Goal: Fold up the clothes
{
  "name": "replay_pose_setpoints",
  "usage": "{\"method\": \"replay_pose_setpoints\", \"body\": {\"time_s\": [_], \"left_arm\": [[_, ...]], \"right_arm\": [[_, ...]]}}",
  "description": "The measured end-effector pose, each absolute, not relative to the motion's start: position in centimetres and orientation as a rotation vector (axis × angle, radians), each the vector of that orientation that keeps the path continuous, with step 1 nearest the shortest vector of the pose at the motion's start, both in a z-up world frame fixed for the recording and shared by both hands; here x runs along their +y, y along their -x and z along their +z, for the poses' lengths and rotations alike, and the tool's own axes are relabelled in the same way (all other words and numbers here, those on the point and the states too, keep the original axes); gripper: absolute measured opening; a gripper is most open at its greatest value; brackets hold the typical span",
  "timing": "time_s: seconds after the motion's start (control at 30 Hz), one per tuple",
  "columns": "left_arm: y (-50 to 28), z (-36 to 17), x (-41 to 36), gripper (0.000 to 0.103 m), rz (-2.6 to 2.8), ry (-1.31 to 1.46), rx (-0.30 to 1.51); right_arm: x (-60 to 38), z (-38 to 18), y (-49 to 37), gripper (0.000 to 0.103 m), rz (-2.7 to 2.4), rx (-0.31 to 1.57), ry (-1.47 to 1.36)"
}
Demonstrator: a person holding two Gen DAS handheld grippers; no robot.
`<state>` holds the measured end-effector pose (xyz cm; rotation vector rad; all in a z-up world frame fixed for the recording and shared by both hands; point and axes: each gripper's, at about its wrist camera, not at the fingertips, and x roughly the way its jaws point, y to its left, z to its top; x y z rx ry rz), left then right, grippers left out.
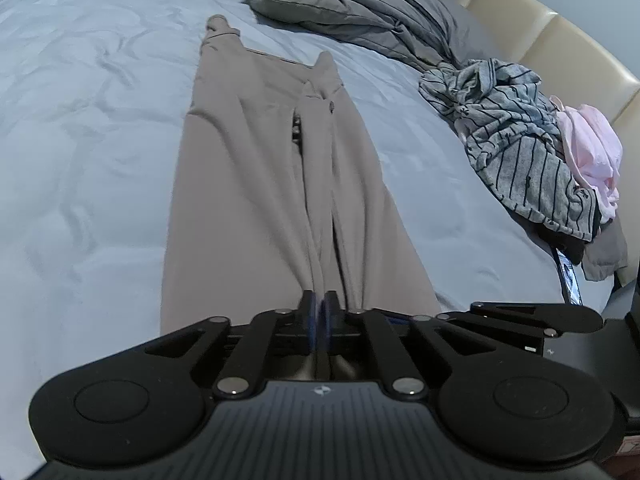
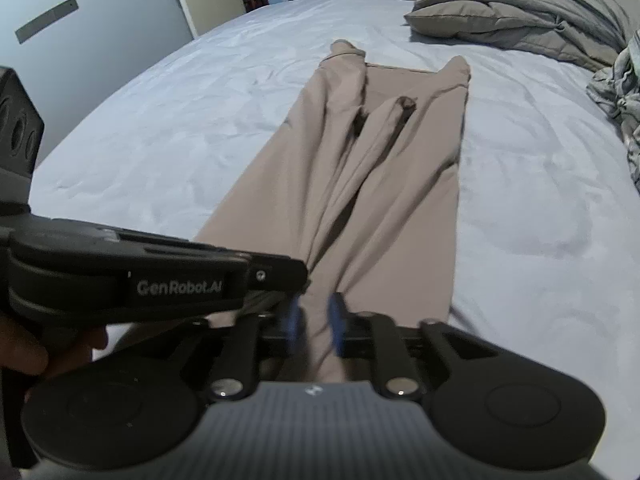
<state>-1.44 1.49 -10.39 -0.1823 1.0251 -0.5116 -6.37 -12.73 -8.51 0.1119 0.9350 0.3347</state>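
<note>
The beige trousers (image 1: 276, 184) lie stretched on the bed (image 1: 88, 128), long axis running straight away from both claws: hems at the near edge, waistband toward the far side, just short of the grey duvet (image 1: 352, 12). The left claw (image 1: 319, 320) is pressed together on the hem cloth. The right claw (image 2: 316, 326), just beside it, has its pads a little apart with hem fabric between; how firmly it pinches I cannot tell. Both sit equally near the hem end. A striped garment (image 1: 516, 136) is heaped at the bed's right edge.
</note>
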Motion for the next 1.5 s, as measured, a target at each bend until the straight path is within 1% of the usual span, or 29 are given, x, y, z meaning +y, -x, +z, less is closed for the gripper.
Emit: {"method": "replay_pose_setpoints", "body": {"time_s": [0.03,0.07,0.13,0.17,0.27,0.37,0.47,0.67,0.77,0.83,0.87,1.07,1.13,1.17,1.2,1.23,1.27,1.3,1.33,1.5], "left_arm": [[1.6,-10.3,1.6,0.017,-0.511,0.182,1.03],[1.8,-10.2,1.6,0.02,-0.509,0.183,1.035],[2.2,-10.0,1.8,0.036,-0.507,0.183,1.046],[2.6,-9.9,1.9,0.038,-0.505,0.18,1.053],[4.6,-9.6,1.9,0.04,-0.527,0.16,1.097],[6.5,-8.7,1.8,0.044,-0.586,0.112,1.119],[7.8,-7.7,1.8,0.045,-0.603,0.063,1.097],[10.1,-6.7,1.8,0.045,-0.583,-0.003,1.078],[10.7,-7.4,1.6,0.043,-0.556,-0.031,1.106],[10.6,-8.0,1.5,0.033,-0.542,-0.042,1.124],[10.6,-8.4,1.5,0.032,-0.537,-0.046,1.132],[10.8,-9.3,1.0,0.03,-0.508,-0.079,1.132],[11.0,-9.6,0.4,0.027,-0.5,-0.12,1.117],[11.1,-9.7,0.1,0.026,-0.498,-0.145,1.108],[11.1,-9.7,0.0,0.021,-0.498,-0.166,1.102],[11.0,-9.7,0.0,0.013,-0.497,-0.171,1.102],[10.9,-9.6,0.2,0.009,-0.493,-0.163,1.104],[10.7,-9.5,0.6,0.005,-0.49,-0.141,1.11],[10.5,-9.4,1.0,0.003,-0.491,-0.108,1.116],[10.2,-8.1,2.8,0.002,-0.554,0.088,1.124]], "right_arm": [[-12.7,-8.4,6.6,0.034,0.341,0.939,-0.116],[-12.7,-8.3,7.0,0.034,0.347,0.943,-0.118],[-12.6,-8.1,7.8,0.034,0.372,0.958,-0.119],[-12.5,-8.0,8.4,0.034,0.392,0.971,-0.125],[-12.5,-7.8,10.4,0.034,0.45,1.024,-0.139],[-12.7,-7.3,12.6,0.034,0.488,1.031,-0.105],[-13.7,-6.7,14.0,0.038,0.469,1.02,-0.107],[-15.0,-6.5,15.6,0.038,0.44,1.022,-0.14],[-14.0,-6.8,16.2,0.037,0.505,1.029,-0.112],[-13.2,-7.0,16.6,0.037,0.544,1.037,-0.079],[-12.7,-7.2,16.7,0.037,0.557,1.041,-0.058],[-10.9,-8.5,16.6,0.036,0.551,1.052,0.044],[-10.2,-8.9,16.6,0.037,0.552,1.037,0.086],[-10.0,-8.9,16.7,0.034,0.552,1.029,0.107],[-9.8,-9.0,16.7,0.031,0.547,1.024,0.121],[-10.0,-9.0,16.6,0.022,0.535,1.024,0.121],[-10.2,-9.0,16.4,0.014,0.52,1.028,0.114],[-10.5,-9.0,16.1,0.011,0.508,1.034,0.098],[-10.8,-9.0,16.0,0.008,0.503,1.04,0.079],[-11.5,-8.7,16.2,0.007,0.518,1.041,0.024]]}}
